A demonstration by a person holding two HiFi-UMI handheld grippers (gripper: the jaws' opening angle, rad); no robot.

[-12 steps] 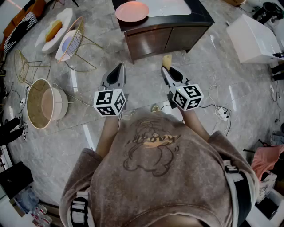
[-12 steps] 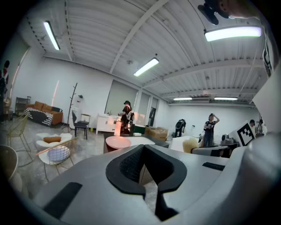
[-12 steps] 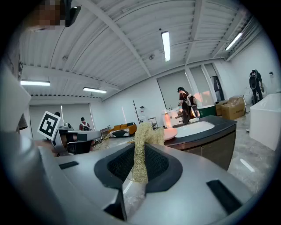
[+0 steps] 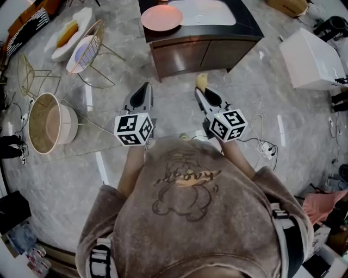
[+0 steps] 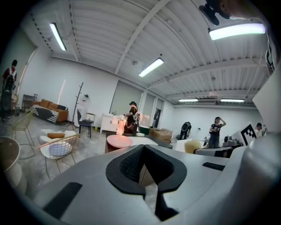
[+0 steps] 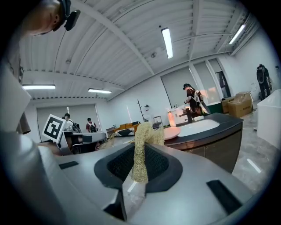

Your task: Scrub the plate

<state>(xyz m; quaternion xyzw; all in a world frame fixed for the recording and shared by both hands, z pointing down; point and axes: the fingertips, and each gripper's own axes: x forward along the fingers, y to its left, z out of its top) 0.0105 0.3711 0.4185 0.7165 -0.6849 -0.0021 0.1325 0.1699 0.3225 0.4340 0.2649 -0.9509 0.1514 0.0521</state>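
left gripper: my jaws together, empty | right gripper: clamped on loofah scrubber | pink plate: ahead, well apart

the right hand-held gripper pinches an upright yellow loofah scrubber between its jaws. beyond it, a pink plate rests on a dark worktop.

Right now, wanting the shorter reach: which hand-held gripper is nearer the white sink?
Right. The right hand-held gripper, clamping a scrubber, faces the sink squarely; the left hand-held gripper sits farther, off to its left.
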